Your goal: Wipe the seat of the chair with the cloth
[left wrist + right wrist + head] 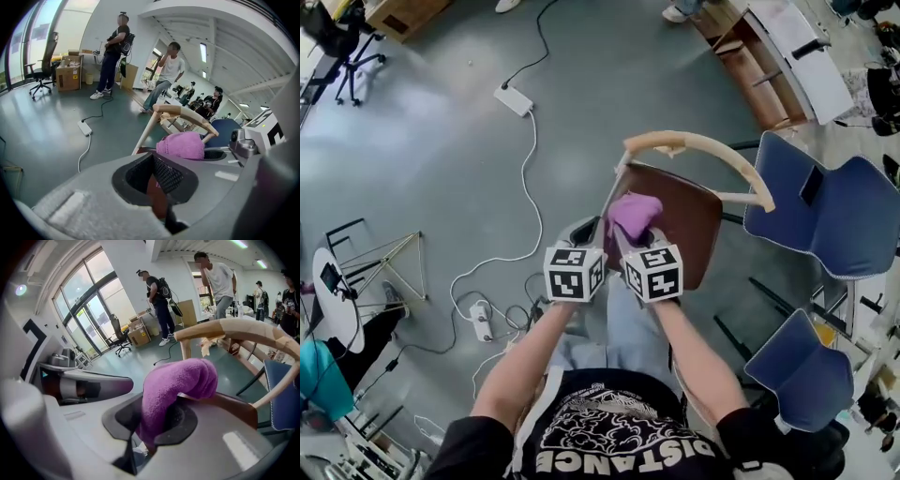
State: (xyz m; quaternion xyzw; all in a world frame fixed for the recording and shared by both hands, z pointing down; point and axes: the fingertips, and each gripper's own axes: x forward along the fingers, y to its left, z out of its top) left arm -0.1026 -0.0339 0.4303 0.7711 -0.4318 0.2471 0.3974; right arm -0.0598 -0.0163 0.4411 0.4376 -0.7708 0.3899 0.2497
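Observation:
A chair with a brown seat (692,223) and a curved pale wood backrest (703,145) stands just ahead of me. My right gripper (630,234) is shut on a purple cloth (635,212), which bunches up over the seat's near left corner. In the right gripper view the cloth (180,383) fills the jaws of the right gripper (152,427) and drapes over their top. My left gripper (581,234) hangs close beside it on the left, shut with nothing in it. The left gripper view shows the cloth (182,145) just past the left gripper (157,183), with a sliver of brown seat between the jaws.
Two blue chairs (825,211) (802,370) stand to the right. A white power strip (514,100) and its cables run over the grey floor on the left, by a wire-frame stand (389,267). Two people (115,51) (166,70) stand farther off.

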